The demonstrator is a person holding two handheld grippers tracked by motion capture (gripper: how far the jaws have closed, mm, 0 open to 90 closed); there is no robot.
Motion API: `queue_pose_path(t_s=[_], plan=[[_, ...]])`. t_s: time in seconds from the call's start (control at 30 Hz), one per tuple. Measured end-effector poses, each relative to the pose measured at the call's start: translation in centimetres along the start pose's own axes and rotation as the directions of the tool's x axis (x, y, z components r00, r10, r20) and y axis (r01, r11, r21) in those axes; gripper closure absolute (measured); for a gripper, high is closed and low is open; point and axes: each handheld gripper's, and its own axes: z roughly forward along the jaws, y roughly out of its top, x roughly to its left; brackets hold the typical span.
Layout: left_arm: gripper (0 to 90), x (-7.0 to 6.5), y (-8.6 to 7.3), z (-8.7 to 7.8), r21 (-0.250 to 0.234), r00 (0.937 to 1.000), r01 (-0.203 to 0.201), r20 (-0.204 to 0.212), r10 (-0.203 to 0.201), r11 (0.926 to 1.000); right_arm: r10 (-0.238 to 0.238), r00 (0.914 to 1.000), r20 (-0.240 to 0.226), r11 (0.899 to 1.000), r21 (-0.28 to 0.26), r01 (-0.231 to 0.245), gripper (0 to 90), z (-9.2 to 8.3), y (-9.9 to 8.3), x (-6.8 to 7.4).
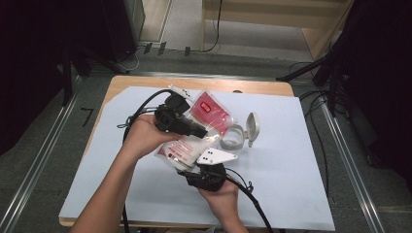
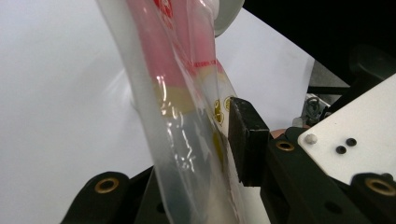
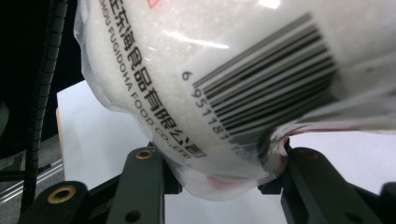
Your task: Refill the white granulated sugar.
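Observation:
A clear plastic bag (image 1: 210, 112) with a red label and white grains is held up over the table between both hands. My left gripper (image 1: 200, 131) reaches in from the left across the bag's middle. In the left gripper view the bag's film (image 2: 180, 98) hangs loosely between the spread jaws of the left gripper (image 2: 196, 154), its right pad (image 2: 247, 140) at the film's edge and the left jaw hidden behind it. My right gripper (image 1: 186, 161) comes up from below. The right gripper (image 3: 219, 163) is shut on the bag's bulging lower end (image 3: 210, 70), which shows a barcode.
A white round container (image 1: 232, 139) with its flip lid (image 1: 253, 127) open stands just right of the bag. White paper (image 1: 291, 170) covers the wooden table. Cables trail from both grippers. The right gripper's pale plate (image 2: 359, 121) sits close beside the left jaws.

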Motion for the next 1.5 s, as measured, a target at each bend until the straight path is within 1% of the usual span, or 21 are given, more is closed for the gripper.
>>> queue_pose_path(t_s=[0.03, 0.1, 0.2, 0.27, 0.3, 0.4, 0.47, 0.5, 0.53, 0.57, 0.63, 0.83, 0.97, 1.07, 1.17, 1.23, 1.27, 1.3, 1.37, 1.43, 1.5], plan=[[80.4, 0.2, 0.1, 0.0, 0.008, 0.9974, 0.069, 0.021, -0.069, 0.9976, -0.001, 1.0, 0.001, 1.0, 0.0, 0.001, 61.7, 0.0, 0.0, 0.0], [84.1, 0.4, 0.3, 0.1, 0.015, 0.9922, 0.113, 0.052, -0.113, 0.9935, -0.002, 1.0, 0.001, 1.0, -0.001, 0.002, 61.4, 0.0, 0.1, 0.1], [86.2, 0.3, 0.6, 0.4, 0.025, 0.9883, 0.138, 0.061, -0.14, 0.9901, -0.011, 0.9999, 0.008, 1.0, 0.004, 0.011, 59.6, 0.2, 0.4, 0.6], [86.3, 0.2, 0.9, 0.5, 0.034, 0.9843, 0.169, 0.047, -0.17, 0.9851, -0.014, 0.9997, 0.019, 1.0, 0.01, 0.014, 59.7, 0.3, 0.5, 0.7], [86.2, 0.1, 1.0, 0.5, 0.029, 0.9831, 0.177, 0.04, -0.178, 0.9837, -0.008, 0.9997, 0.023, 1.0, 0.011, 0.008, 59.8, 0.4, 0.6, 0.7], [85.1, 0.0, 1.3, 0.8, 0.026, 0.9784, 0.202, 0.041, -0.203, 0.9791, 0.016, 0.9996, 0.024, 1.0, 0.007, -0.016, 59.4, 0.5, 0.9, 0.4], [84.1, 0.0, 1.3, 1.1, 0.029, 0.9774, 0.205, 0.045, -0.206, 0.9783, 0.015, 0.9994, 0.03, 1.0, 0.025, -0.016, 59.5, 0.7, 1.0, 0.4], [83.5, 0.0, 1.3, 1.1, 0.033, 0.9782, 0.202, 0.043, -0.203, 0.9788, 0.022, 0.9992, 0.032, 0.999, 0.028, -0.023, 60.0, 0.8, 1.0, 0.4], [82.4, 0.0, 1.3, 1.2, 0.029, 0.9769, 0.209, 0.038, -0.21, 0.9774, 0.034, 0.999, 0.03, 0.999, 0.028, -0.035, 60.7, 0.8, 0.9, 0.3], [80.7, 0.0, 1.2, 1.2, 0.029, 0.976, 0.214, 0.035, -0.215, 0.9764, 0.05, 0.9984, 0.024, 0.998, 0.026, -0.051, 61.3, 0.9, 0.9, 0.3], [78.7, 0.1, 1.1, 1.2, 0.024, 0.977, 0.211, 0.027, -0.212, 0.9772, 0.078, 0.9969, 0.011, 0.997, 0.015, -0.078, 62.4, 0.9, 0.8, 0.0], [74.9, -0.3, 0.9, 0.8, 0.008, 0.9777, 0.209, 0.021, -0.209, 0.9779, 0.115, 0.9932, -0.013, 0.993, -0.004, -0.115, 62.9, 1.1, 0.7, -0.2], [74.2, -0.4, 0.8, 0.5, -0.004, 0.9792, 0.203, 0.016, -0.203, 0.9793, 0.132, 0.9909, -0.029, 0.991, -0.016, -0.132, 62.9, 1.0, 0.7, -0.2], [73.8, -0.5, 0.7, 0.1, -0.004, 0.9802, 0.197, 0.022, -0.197, 0.9804, 0.136, 0.9905, -0.023, 0.99, -0.021, -0.136, 62.9, 0.9, 0.6, -0.4], [73.1, -0.5, 0.7, -0.1, -0.009, 0.98, 0.199, 0.018, -0.198, 0.9801, 0.157, 0.9873, -0.028, 0.987, -0.023, -0.157, 63.0, 0.8, 0.4, -0.7], [73.2, -0.5, 0.6, -0.4, -0.009, 0.9791, 0.203, 0.019, -0.202, 0.9792, 0.16, 0.9867, -0.027, 0.987, -0.026, -0.161, 63.0, 0.8, 0.3, -0.9], [74.1, -0.4, 0.5, -0.6, -0.014, 0.9775, 0.21, 0.017, -0.21, 0.9775, 0.167, 0.9855, -0.028, 0.985, -0.025, -0.168, 63.0, 0.7, 0.3, -0.9], [79.0, -0.4, 0.4, -0.7, -0.014, 0.9794, 0.202, 0.006, -0.202, 0.9793, 0.168, 0.9853, -0.03, 0.985, -0.026, -0.169, 62.9, 0.7, 0.2, -1.0], [83.2, -0.4, 0.4, -0.9, -0.01, 0.9805, 0.197, 0.004, -0.197, 0.9804, 0.153, 0.988, -0.018, 0.988, -0.028, -0.154, 62.6, 0.6, 0.3, -0.8], [85.1, -0.4, 0.4, -0.7, -0.005, 0.9818, 0.19, 0.001, -0.19, 0.9818, 0.11, 0.9939, -0.008, 0.994, -0.025, -0.11, 62.4, 0.5, 0.4, -0.4], [86.5, -0.4, 0.5, -0.3, 0.001, 0.9815, 0.192, 0.005, -0.192, 0.9815, 0.079, 0.9968, -0.016, 0.997, -0.022, -0.079, 62.1, 0.6, 0.7, -0.1]])
